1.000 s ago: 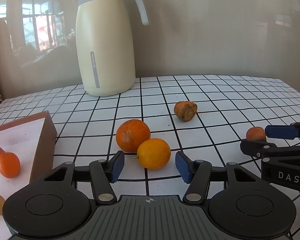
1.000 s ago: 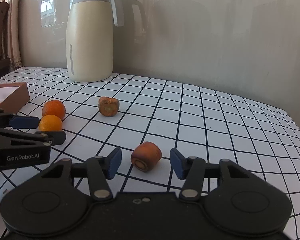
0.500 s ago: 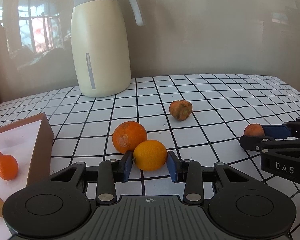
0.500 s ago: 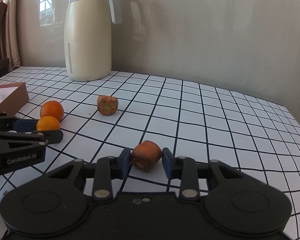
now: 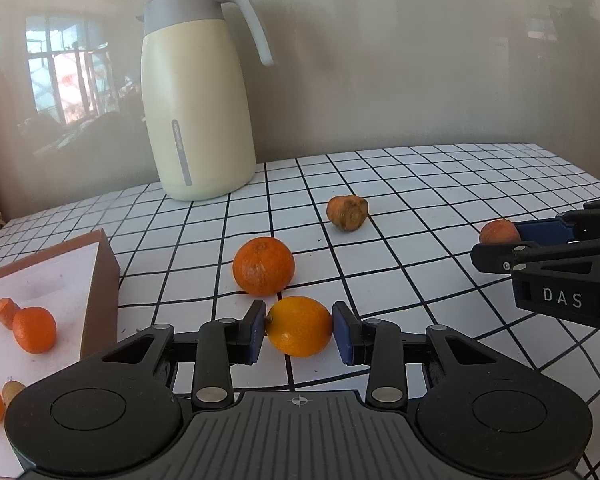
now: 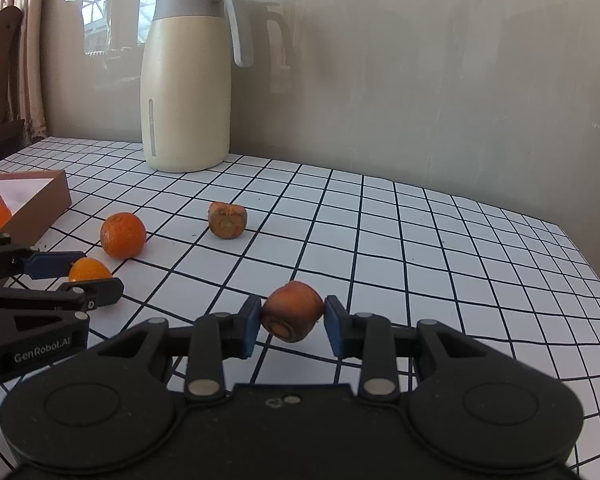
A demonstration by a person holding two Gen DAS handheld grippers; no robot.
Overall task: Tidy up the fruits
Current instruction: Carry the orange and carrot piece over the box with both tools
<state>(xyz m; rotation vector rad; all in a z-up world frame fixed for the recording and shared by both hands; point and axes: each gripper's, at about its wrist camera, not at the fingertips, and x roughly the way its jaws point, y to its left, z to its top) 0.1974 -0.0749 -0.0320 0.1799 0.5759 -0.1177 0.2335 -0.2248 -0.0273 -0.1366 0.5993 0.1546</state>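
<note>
My left gripper [image 5: 299,326] is shut on a yellow-orange citrus fruit [image 5: 300,334], its blue pads pressing both sides. Just behind it a darker mandarin [image 5: 263,266] rests on the checked tablecloth. My right gripper [image 6: 292,316] is shut on a stubby carrot piece [image 6: 292,308], cut end towards the camera. A shrivelled brown carrot top [image 6: 227,220] lies farther back, apart from both grippers. In the right wrist view the left gripper [image 6: 88,276] shows at the left edge with the citrus fruit [image 6: 89,269] in it.
A brown cardboard box [image 5: 100,280] with a white inside stands at the left and holds an orange fruit [image 5: 34,330] and small pieces. A tall cream thermos jug [image 5: 198,112] stands at the back by the wall. The table's right edge [image 6: 580,264] curves off.
Both grippers went from open to shut: the left on the citrus fruit, the right on the carrot piece. The left view shifted slightly since half a second ago.
</note>
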